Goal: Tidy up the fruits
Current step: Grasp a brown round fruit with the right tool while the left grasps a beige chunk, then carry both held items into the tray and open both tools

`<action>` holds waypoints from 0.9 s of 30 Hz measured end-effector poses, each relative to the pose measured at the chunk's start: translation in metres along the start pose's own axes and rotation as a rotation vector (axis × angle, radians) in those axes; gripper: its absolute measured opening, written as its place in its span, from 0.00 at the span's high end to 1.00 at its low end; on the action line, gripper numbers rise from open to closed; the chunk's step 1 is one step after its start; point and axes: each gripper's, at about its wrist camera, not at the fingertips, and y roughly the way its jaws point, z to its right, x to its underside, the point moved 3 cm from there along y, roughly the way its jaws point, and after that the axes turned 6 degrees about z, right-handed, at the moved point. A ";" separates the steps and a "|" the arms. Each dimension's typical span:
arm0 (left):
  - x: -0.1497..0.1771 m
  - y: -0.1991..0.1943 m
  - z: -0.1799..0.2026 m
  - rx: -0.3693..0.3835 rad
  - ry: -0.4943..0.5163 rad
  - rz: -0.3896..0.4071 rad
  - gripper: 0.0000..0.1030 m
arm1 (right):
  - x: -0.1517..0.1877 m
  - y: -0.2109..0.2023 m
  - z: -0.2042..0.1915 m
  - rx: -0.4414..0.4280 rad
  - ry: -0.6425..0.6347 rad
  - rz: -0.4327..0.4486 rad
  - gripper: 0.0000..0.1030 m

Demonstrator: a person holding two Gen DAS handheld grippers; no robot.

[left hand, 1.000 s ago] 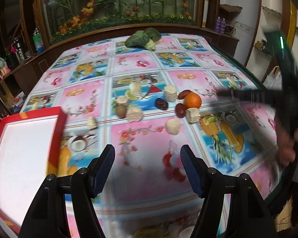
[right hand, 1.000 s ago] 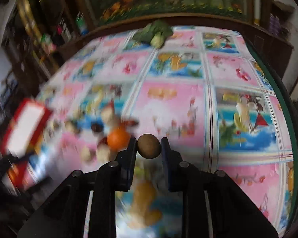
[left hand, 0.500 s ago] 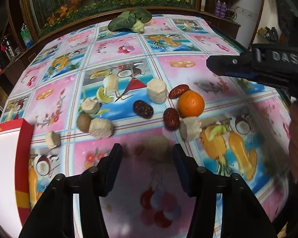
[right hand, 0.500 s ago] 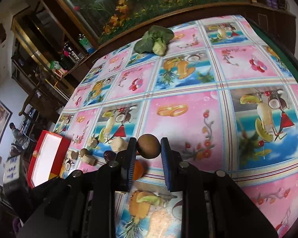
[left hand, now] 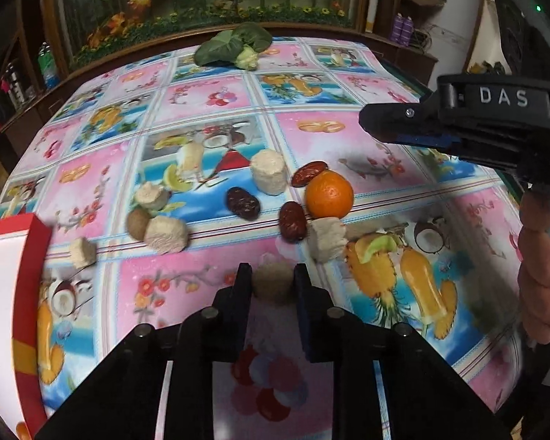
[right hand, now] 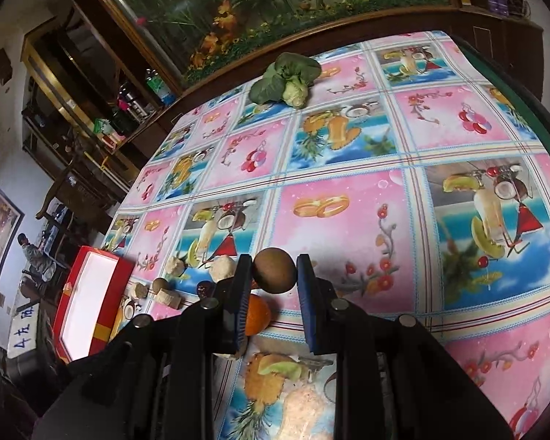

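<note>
The left gripper [left hand: 271, 282] is closed on a pale, roundish chunk [left hand: 273, 285] low over the tablecloth [left hand: 187, 286], too blurred to show any long axis, while the right gripper [right hand: 274, 273] clamps a round brown fruit [right hand: 274, 271] with no clear axis, held above the cloth. "DAS" is moulded in white on the right tool's body [left hand: 502, 97], which hangs over the table's right side. Just beyond the left fingers lie an orange [left hand: 329, 193], three dark dates [left hand: 242, 202], more pale chunks [left hand: 165, 234] and a small brown fruit [left hand: 137, 223], with a red box [left hand: 33, 256] at the left edge and leafy greens [left hand: 234, 46] at the far end.
</note>
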 end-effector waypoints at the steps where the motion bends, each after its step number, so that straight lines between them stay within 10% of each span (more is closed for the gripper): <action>1: 0.001 -0.005 -0.003 -0.012 -0.008 0.008 0.79 | 0.001 -0.001 -0.002 -0.007 -0.011 0.006 0.75; 18: 0.042 -0.164 -0.132 -0.415 -0.226 0.298 0.79 | 0.032 -0.002 -0.069 -0.081 -0.177 0.065 0.74; 27: 0.059 -0.178 -0.169 -0.463 -0.296 0.323 0.79 | 0.065 0.017 -0.169 -0.244 -0.246 0.040 0.74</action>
